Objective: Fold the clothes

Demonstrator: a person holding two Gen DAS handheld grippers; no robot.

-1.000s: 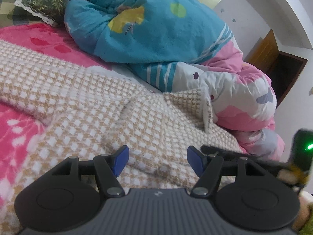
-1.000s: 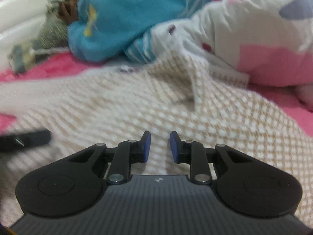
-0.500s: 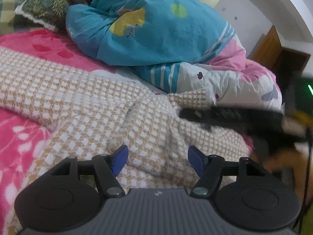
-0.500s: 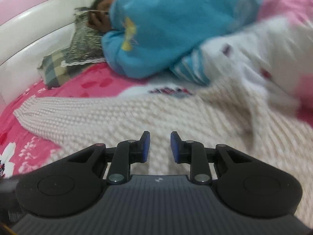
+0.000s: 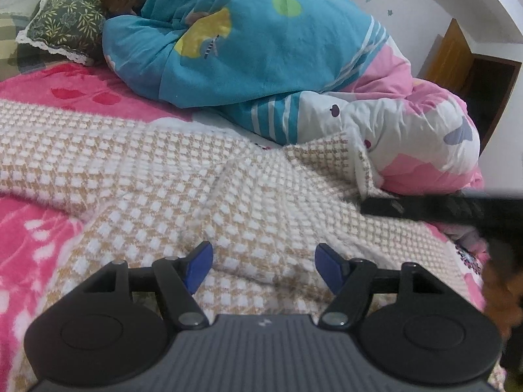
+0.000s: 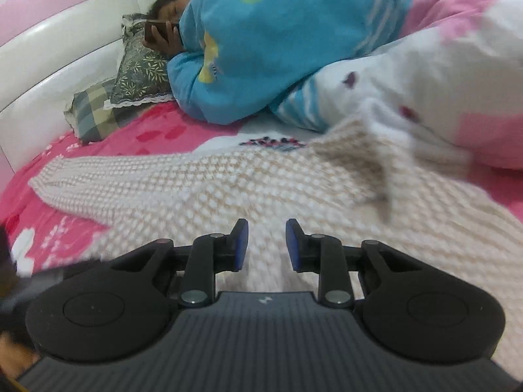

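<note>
A beige and white checked knit sweater (image 5: 157,176) lies spread on the pink bed, one sleeve stretching left; it also shows in the right wrist view (image 6: 202,189). My left gripper (image 5: 263,263) is open and empty, just above the sweater's rumpled body. My right gripper (image 6: 266,243) is open with a narrower gap, empty, low over the sweater. The right gripper's black finger (image 5: 425,207) reaches in from the right in the left wrist view.
A person under a blue and pink quilt (image 5: 261,52) lies along the far side, holding a phone (image 6: 157,29), head on a green pillow (image 5: 62,16). Pink bedsheet (image 5: 29,248) surrounds the sweater. White headboard (image 6: 49,65) at left; a wooden door (image 5: 454,52) at right.
The right gripper swung left across the sweater and its view now faces the headboard. Its finger drew back toward the right in the left view. The left gripper barely moved.
</note>
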